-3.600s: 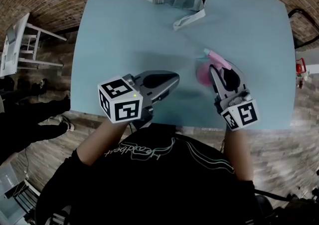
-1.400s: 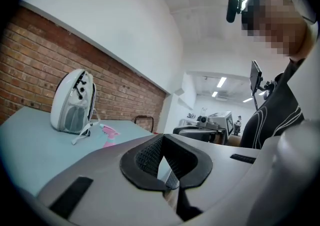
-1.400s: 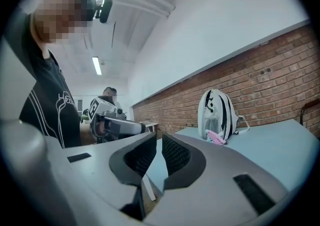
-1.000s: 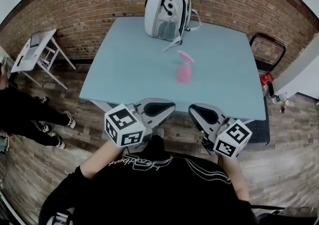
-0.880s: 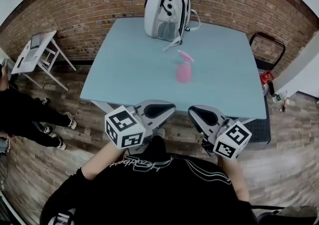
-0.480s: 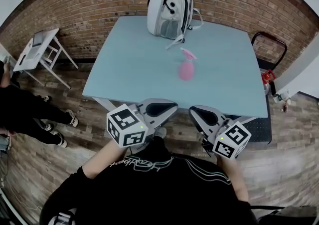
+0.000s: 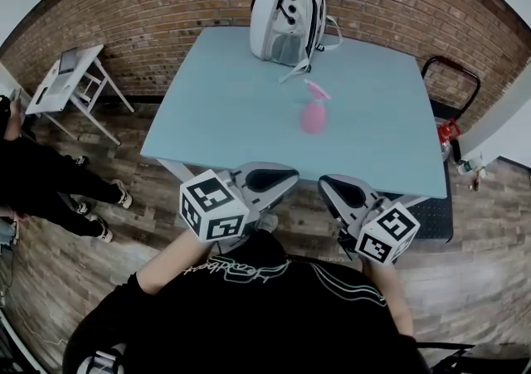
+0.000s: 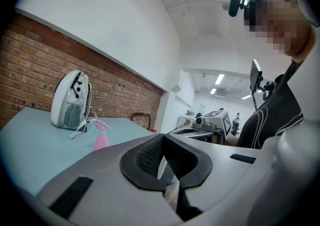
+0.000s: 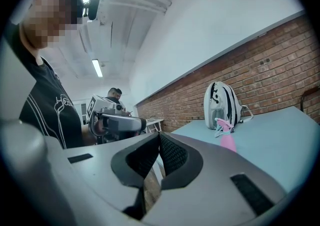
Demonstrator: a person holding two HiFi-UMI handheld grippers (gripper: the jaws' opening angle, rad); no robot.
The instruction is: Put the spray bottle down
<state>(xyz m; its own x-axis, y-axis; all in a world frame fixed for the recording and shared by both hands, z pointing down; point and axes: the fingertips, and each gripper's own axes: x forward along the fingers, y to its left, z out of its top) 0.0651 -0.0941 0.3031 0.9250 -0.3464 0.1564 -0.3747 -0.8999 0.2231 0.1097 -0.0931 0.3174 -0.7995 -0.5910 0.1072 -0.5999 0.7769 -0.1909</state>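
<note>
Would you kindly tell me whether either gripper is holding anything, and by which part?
Nothing is held: the left gripper and right gripper both have jaws shut and empty, and the spray bottle stands free on the table.

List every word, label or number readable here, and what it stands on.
No text here can be read for certain.
Black shirt: white script print, upside down in the head view, too warped to read.
Marker cubes: black-and-white square patterns only, no letters.
Spray bottle and backpack: no text visible.
</note>
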